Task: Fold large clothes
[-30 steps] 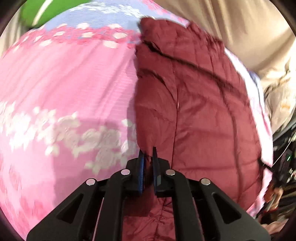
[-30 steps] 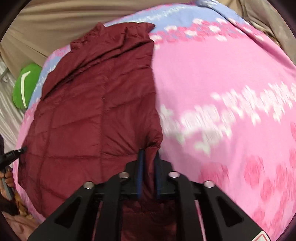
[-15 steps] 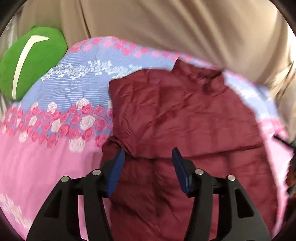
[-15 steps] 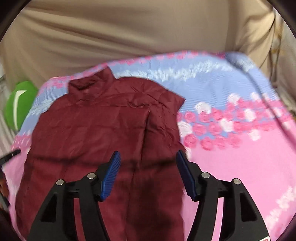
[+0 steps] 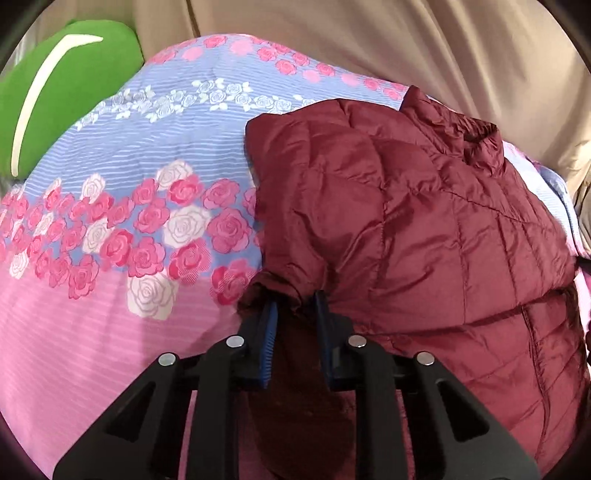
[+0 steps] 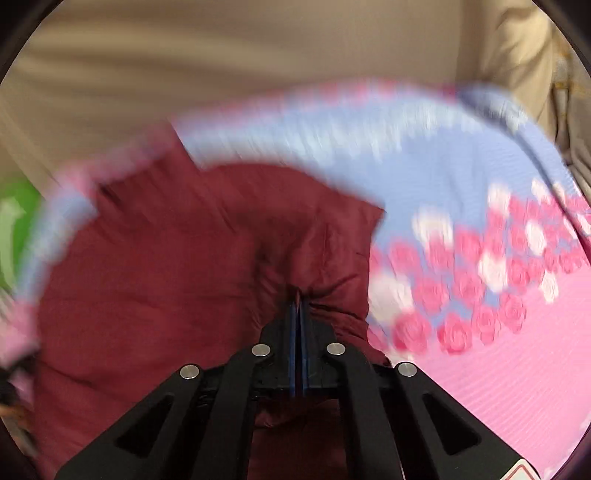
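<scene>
The left gripper (image 5: 293, 312) sits at the bottom middle of the frame. Its jaws have just been closing, and a bunched fold of the dark red puffy jacket (image 5: 424, 229) is pinched between them. The jacket fills the right side, lying on a bedsheet (image 5: 122, 177) with roses. A green pillow (image 5: 55, 85) is in the upper left, and a tan curtain (image 5: 369, 33) runs along the top.

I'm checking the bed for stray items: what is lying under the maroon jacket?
The maroon jacket lies on the floral bedsheet, which shows all around it. Whatever lies directly beneath the jacket is covered.
</scene>
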Demonstrator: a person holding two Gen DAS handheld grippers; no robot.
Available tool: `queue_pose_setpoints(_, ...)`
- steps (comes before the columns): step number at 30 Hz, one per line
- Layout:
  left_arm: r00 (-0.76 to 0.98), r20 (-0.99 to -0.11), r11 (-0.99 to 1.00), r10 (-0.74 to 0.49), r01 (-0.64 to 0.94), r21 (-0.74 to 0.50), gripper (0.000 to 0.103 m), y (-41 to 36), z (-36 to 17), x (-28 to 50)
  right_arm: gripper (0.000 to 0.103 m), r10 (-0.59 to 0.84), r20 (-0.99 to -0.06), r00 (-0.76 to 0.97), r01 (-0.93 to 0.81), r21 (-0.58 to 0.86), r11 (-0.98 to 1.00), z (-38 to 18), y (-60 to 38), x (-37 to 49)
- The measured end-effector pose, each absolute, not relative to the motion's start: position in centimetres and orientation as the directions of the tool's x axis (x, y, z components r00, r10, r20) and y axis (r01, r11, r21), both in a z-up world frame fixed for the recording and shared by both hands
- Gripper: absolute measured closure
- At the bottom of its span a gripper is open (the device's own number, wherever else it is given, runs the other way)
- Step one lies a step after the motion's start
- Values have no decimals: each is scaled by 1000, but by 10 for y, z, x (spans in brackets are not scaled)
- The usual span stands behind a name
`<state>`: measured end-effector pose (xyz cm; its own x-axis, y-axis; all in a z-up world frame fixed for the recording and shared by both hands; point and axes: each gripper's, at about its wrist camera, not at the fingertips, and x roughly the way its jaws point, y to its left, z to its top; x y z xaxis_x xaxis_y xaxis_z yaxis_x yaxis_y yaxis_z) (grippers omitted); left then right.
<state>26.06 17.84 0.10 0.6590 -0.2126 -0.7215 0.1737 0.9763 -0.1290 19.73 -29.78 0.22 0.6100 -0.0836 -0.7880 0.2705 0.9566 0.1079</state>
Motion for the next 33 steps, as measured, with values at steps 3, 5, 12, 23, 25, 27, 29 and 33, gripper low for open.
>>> queue_pose_setpoints(3,653,-721,972,-234,157,-173,83,186,7,254,100,-124,-777,617,300,87,950,11,-298,189)
queue_pose_setpoints(5,655,-710,966,-258,155,-207,83,193,18,246,90,-140,-737,661,313,102,944,37,-289,181)
queue_pose_setpoints(12,688,-650,947,-321,218,-237,76,179,56,244,90,246,-679,692,-145,204,968,94,-135,232)
queue_pose_setpoints(23,637,-735,972,-234,137,-191,77,157,12,285,97,276,-786,554,-286,132,949,3,-7,313)
queue_pose_setpoints(25,642,-728,971,-238,149,-185,77,156,23,281,95,297,-757,581,-255,178,951,19,-36,308)
queue_pose_setpoints(27,669,-694,964,-265,180,-194,76,155,43,280,86,245,-717,652,-197,151,969,41,-73,301)
queue_pose_setpoints(29,695,-655,955,-298,224,-197,69,144,68,287,83,183,-694,696,-115,145,983,59,-118,301)
queue_pose_setpoints(33,703,-623,938,-342,297,-180,60,95,93,321,82,122,-722,681,14,179,984,59,-186,320)
